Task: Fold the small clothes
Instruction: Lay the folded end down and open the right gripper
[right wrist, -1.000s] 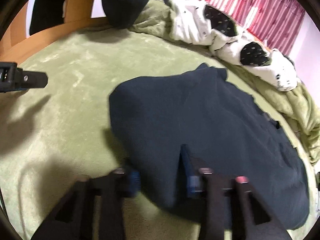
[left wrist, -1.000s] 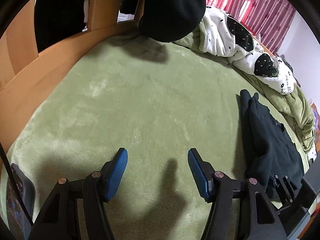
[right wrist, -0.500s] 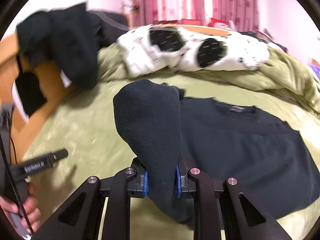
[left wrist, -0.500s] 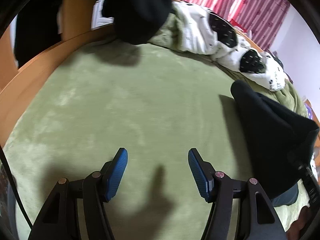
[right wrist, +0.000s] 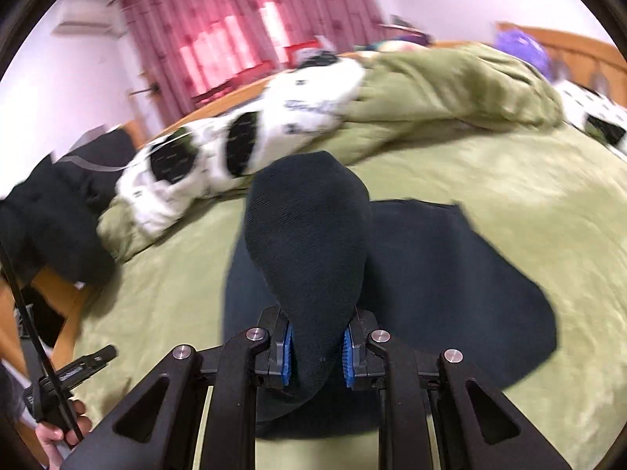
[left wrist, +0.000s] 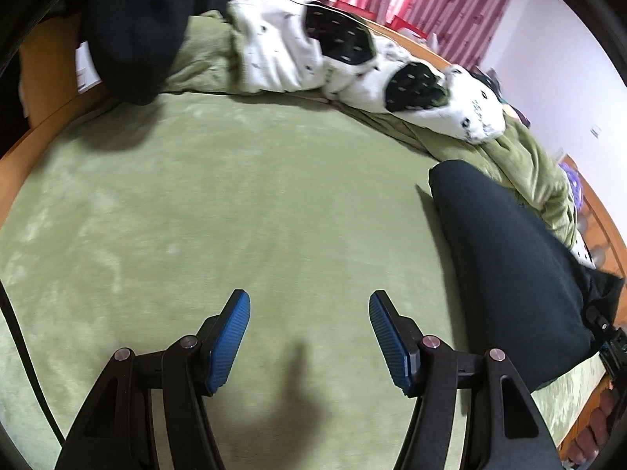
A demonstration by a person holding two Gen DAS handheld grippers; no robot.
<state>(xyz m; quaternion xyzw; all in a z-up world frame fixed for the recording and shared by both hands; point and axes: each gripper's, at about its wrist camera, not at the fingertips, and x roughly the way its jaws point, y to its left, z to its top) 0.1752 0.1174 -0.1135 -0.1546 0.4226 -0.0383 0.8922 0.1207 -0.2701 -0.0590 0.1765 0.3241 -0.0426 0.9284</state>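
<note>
The right gripper (right wrist: pixel 315 354), jaws just closing, pinched the dark garment (right wrist: pixel 450 282) mid-fold above the green bed (right wrist: pixel 529 180), while the left gripper (left wrist: pixel 309 337) hovered spread and empty, likely needed next to pin an edge.

The only writing anywhere is a line of dark script printed on the white spotted quilt (right wrist: pixel 313 107) lying across the bed, and it is too blurred to read. Nothing else carries a legible word, number, brand or sign.
</note>
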